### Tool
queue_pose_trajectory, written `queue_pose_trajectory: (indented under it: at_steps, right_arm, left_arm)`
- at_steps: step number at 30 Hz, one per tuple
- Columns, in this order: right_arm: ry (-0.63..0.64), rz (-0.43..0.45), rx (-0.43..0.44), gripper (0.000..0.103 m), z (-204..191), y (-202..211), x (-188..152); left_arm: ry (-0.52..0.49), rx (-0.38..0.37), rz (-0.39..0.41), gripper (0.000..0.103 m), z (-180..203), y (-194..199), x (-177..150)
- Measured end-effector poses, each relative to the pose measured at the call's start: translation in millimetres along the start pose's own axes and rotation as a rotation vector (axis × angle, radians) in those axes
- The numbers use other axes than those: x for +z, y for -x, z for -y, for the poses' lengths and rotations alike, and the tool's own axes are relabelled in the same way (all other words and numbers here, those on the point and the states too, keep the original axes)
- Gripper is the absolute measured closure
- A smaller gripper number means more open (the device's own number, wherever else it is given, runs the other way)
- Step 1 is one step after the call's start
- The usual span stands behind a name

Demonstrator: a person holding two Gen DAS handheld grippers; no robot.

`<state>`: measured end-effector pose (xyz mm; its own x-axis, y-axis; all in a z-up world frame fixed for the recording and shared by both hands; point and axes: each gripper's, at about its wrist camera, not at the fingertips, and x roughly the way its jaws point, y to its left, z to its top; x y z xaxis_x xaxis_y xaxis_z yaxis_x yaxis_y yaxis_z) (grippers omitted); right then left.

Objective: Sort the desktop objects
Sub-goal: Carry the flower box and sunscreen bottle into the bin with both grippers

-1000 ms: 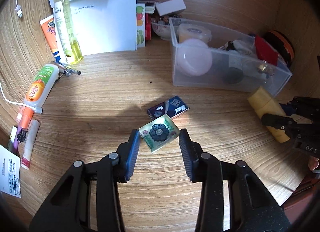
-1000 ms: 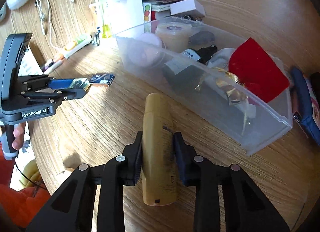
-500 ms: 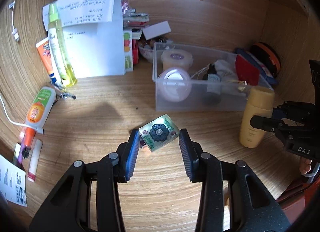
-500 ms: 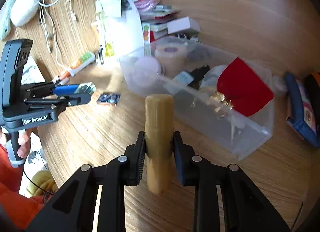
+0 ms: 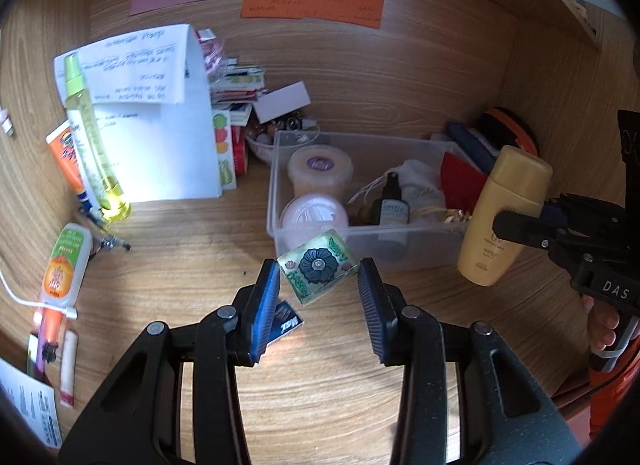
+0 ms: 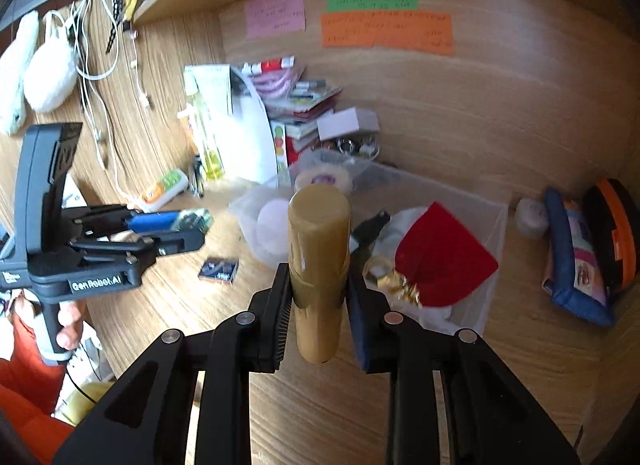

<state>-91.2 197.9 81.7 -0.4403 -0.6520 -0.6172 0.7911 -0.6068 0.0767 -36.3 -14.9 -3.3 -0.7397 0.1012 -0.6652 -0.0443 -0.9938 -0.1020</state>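
Note:
My left gripper (image 5: 318,279) is shut on a small green tile box with a dark flower (image 5: 318,267) and holds it in the air before the clear plastic bin (image 5: 276,185). It also shows in the right wrist view (image 6: 192,221). My right gripper (image 6: 318,285) is shut on a tan lotion bottle (image 6: 319,265), held upright above the desk near the bin (image 6: 494,233). The bottle also shows in the left wrist view (image 5: 502,221). A small dark blue box (image 5: 286,323) lies on the desk under the left gripper.
The bin holds jars, a dropper bottle and a red cloth (image 6: 440,257). White paper (image 5: 160,137), a yellow spray bottle (image 5: 90,141) and tubes (image 5: 64,265) lie at the left. A blue pouch (image 6: 576,257) lies at the right. Sticky notes hang on the back wall.
Both grippers have risen from the desk with their objects. The tan bottle went from lying flat to upright in the air. The tile box is now higher, in front of the bin.

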Motion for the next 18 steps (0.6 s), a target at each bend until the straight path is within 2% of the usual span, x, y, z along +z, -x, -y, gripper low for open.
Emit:
queue_pose_trajectory:
  at_steps: [9, 18]
  right_arm:
    - [-0.018, 0.058, -0.017, 0.079, 13, 6, 23]
    - [-0.056, 0.089, -0.038, 0.079, 37, -4, 39]
  left_arm:
    - [-0.048, -0.029, 0.020, 0.063, 10, -7, 30]
    - [-0.068, -0.053, -0.008, 0.063, 14, -44, 58]
